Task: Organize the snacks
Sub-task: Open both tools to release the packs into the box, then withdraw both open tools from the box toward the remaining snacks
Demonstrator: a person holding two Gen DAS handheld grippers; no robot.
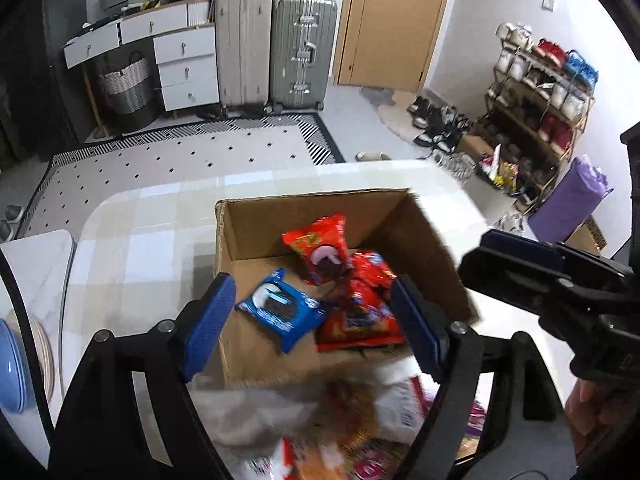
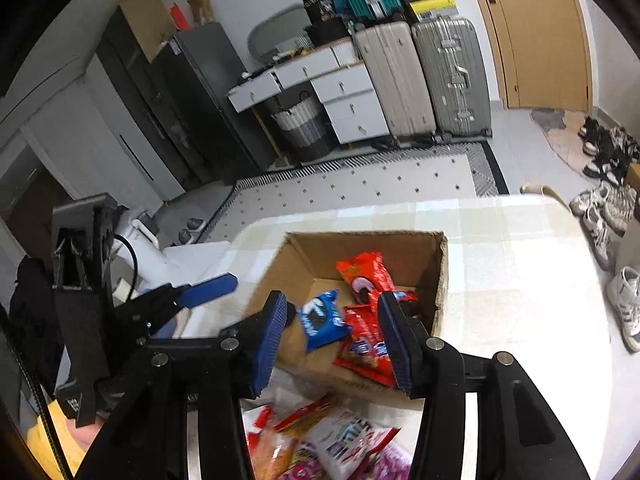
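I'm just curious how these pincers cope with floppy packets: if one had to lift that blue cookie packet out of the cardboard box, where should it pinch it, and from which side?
Probably from above, through the open top of the brown cardboard box, pinching across the narrow middle of the blue cookie packet. It lies flat on the box floor, and red snack packets crowd one side.

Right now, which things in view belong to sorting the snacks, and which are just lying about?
For the job:
- box
- blue packet in it
- red packets in it
- loose snack pile in front of the box
- left claw, right claw, both empty

Lying about:
- suitcases
- shoe rack
- bowls
- laundry basket
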